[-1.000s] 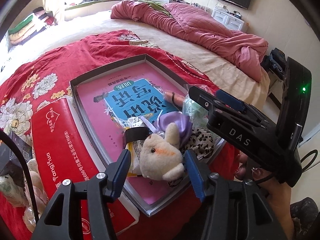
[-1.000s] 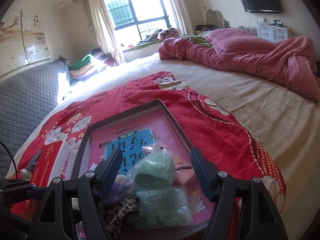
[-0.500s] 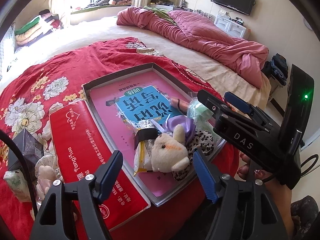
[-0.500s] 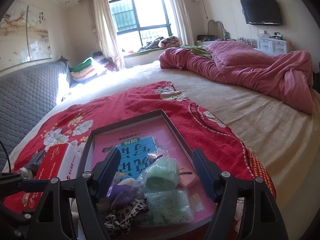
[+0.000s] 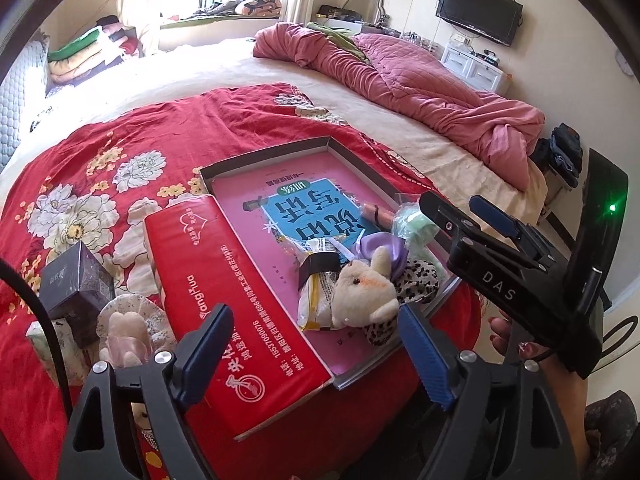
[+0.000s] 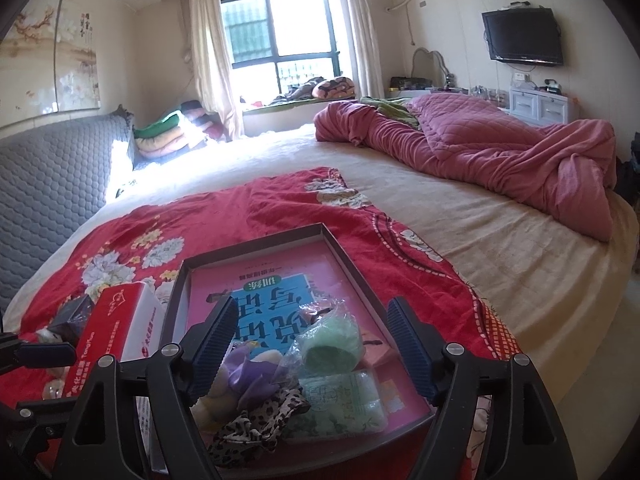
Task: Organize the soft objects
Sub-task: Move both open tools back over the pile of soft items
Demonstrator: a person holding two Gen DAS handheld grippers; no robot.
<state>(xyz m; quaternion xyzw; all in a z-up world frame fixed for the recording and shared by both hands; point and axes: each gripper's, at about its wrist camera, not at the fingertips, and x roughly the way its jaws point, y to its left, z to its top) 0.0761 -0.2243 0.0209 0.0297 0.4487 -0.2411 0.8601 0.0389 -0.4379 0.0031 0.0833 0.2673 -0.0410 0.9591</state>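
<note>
Left wrist view, from left to right: a dark square box [image 5: 76, 284] lies on the red flowered bedcover [image 5: 100, 168], and just below it sits a pale pink plush toy in a clear patterned wrapper [image 5: 124, 340]. Next comes a long red cardboard carton with white print [image 5: 224, 300], which lies against the left wall of the shallow grey tray with a pink and blue printed bottom [image 5: 276, 152]. The left gripper [image 5: 316, 356] hangs over the near end of the carton and tray; its blue fingers are wide apart and hold nothing. In the near right corner of the tray the soft things lie together: a yellow and white snack packet [image 5: 316, 296], a cream plush rabbit with a lilac bow [image 5: 364, 292] lying partly on it, a leopard-print cloth [image 5: 420, 280] under the rabbit, and a green soft roll in a clear bag [image 5: 412, 224] further back. On the right edge the right gripper [image 5: 460, 216] reaches over that corner.

Right wrist view: the carton [image 6: 120, 332] is at left, the tray [image 6: 348, 264] in the middle. The right gripper [image 6: 312, 352] has its blue fingers spread apart, empty, above the lilac bow [image 6: 248, 372], the leopard cloth [image 6: 260, 420], the green roll [image 6: 332, 340] and a flat pale green wrapped packet [image 6: 344, 404]. A crumpled pink quilt [image 6: 480, 148] lies well apart at the far right of the bed.
</note>
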